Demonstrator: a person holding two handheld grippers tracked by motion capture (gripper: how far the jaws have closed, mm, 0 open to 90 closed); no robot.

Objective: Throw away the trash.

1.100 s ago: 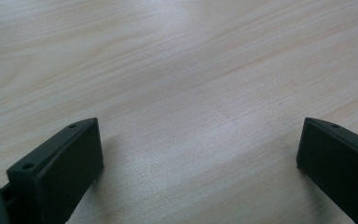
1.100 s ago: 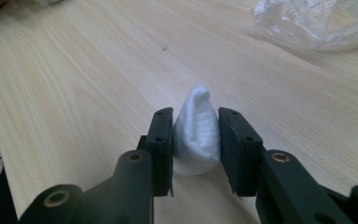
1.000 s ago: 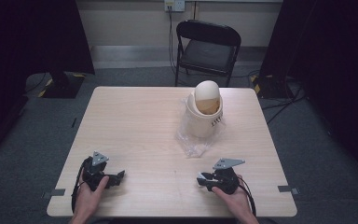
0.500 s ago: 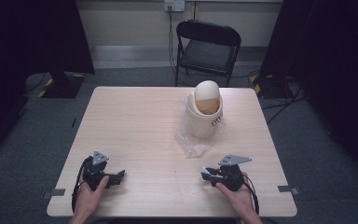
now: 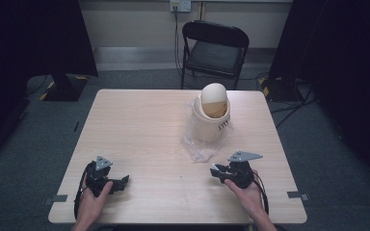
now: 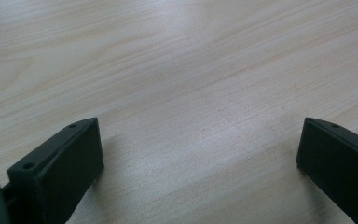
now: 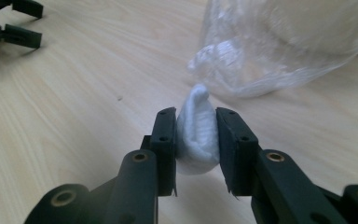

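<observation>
Right now my right gripper (image 7: 196,135) pinches a bunched corner of the clear plastic bag (image 7: 279,51) lying near the cream bin (image 5: 211,115) at the table's far right, while my left gripper (image 5: 107,179) rests wide open, empty, near left. Probably I should lift slowly, keeping the film clamped. Blur hides the bag's mouth

Right claw (image 7: 196,140) clamps white wad (image 7: 196,130); wad's lower part hidden between jaws, material unclear. In high view wad too small to make out at claw tip. Clear plastic bag (image 7: 279,51) blurred, cut by top and right edges; bin (image 5: 212,118) base veiled by bag in high view. Left claw (image 6: 198,158): both jaws cut by bottom edge, right one also by right edge. Person's forearms cut by bottom edge of high view. Writing on bin illegible.
</observation>
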